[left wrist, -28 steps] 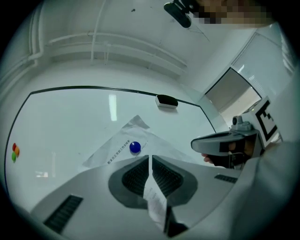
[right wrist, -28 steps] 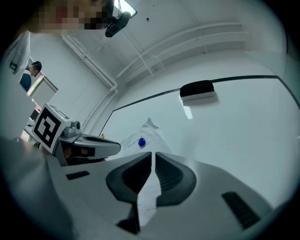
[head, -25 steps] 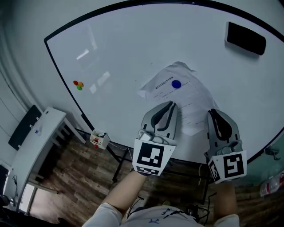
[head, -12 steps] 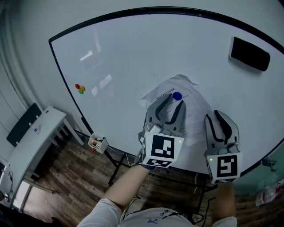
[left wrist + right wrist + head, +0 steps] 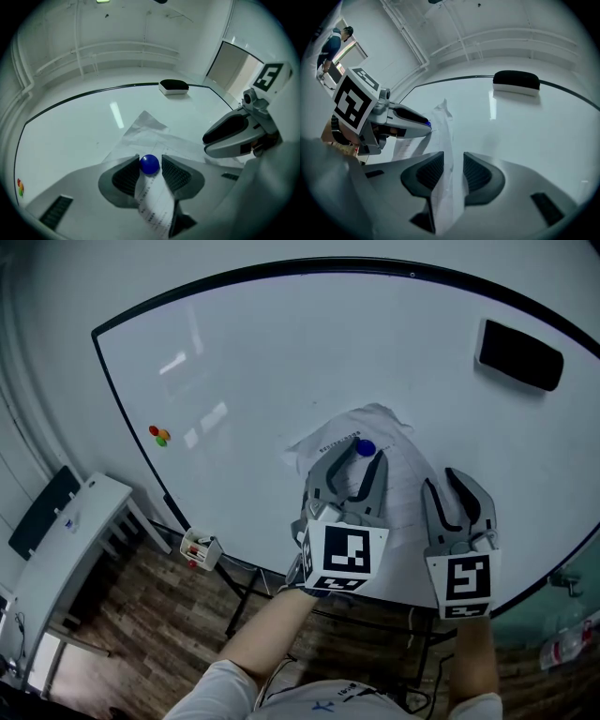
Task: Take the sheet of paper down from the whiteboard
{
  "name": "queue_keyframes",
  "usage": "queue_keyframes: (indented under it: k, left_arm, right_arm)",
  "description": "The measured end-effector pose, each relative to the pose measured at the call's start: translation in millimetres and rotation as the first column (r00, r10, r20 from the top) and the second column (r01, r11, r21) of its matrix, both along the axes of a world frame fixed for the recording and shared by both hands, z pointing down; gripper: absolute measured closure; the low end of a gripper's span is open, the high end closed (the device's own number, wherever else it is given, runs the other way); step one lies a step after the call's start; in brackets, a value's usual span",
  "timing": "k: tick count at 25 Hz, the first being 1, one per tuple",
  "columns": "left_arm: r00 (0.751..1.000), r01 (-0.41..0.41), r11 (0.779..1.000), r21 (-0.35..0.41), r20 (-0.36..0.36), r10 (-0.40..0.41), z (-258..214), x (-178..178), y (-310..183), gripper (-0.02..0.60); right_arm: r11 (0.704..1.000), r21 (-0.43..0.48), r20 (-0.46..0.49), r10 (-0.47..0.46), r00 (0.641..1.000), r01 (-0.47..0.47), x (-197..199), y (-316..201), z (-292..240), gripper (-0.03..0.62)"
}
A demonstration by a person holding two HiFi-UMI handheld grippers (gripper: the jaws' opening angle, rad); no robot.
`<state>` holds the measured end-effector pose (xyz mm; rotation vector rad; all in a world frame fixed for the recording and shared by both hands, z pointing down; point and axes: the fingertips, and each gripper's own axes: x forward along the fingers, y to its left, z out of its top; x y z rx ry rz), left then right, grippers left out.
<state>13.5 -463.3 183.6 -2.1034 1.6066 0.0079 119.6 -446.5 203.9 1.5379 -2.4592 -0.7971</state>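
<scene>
A creased printed sheet of paper (image 5: 401,486) hangs on the whiteboard (image 5: 281,362), pinned by a round blue magnet (image 5: 365,448). My left gripper (image 5: 364,456) points at the board with its jaws opening. The blue magnet (image 5: 149,164) sits between their tips over the paper (image 5: 140,131), with a small gap at the right pad. My right gripper (image 5: 442,482) is at the sheet's right side, jaws also opening. The paper's edge (image 5: 443,126) runs loosely between them in the right gripper view, and neither pad presses on it.
A black eraser (image 5: 519,352) sticks to the board's upper right. Small coloured magnets (image 5: 159,434) sit near its left edge. Below the board are a marker holder (image 5: 197,547), a white desk (image 5: 66,549) and wooden floor. A person (image 5: 333,44) stands far off.
Both grippers have gone from shut to open. The left one has moved up the sheet, so its jaws now bracket the blue magnet. The right one shifted slightly along the sheet's right side.
</scene>
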Motion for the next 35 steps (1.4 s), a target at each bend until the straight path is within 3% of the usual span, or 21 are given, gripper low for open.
queue_keyframes:
  k: [8, 11, 25, 35]
  left_arm:
    - [0.999, -0.01, 1.0, 0.026, -0.035, 0.01, -2.9, -2.6, 0.5, 0.445]
    - [0.998, -0.025, 0.999, 0.033, -0.048, 0.027, -4.5, -3.6, 1.8, 0.447]
    - [0.966, -0.179, 0.982, 0.059, -0.178, 0.187, -2.5, -25.3, 51.5, 0.448]
    - [0.932, -0.299, 0.951, -0.072, -0.235, 0.276, 73.0, -36.5, 100.5, 0.448]
  right_arm:
    - [0.999, -0.028, -0.025, 0.033, 0.999, -0.034, -4.8, -6.3, 9.7, 0.475]
    - [0.998, -0.057, -0.018, 0.013, 1.0, -0.014, -7.6, -6.7, 14.4, 0.563]
    - [0.983, -0.101, 0.219, -0.127, 0.967, 0.152, 0.9, 22.6, 10.6, 0.58]
    - [0.98, -0.169, 0.286, -0.053, 0.957, 0.105, 8.3, 67.6, 64.7, 0.58]
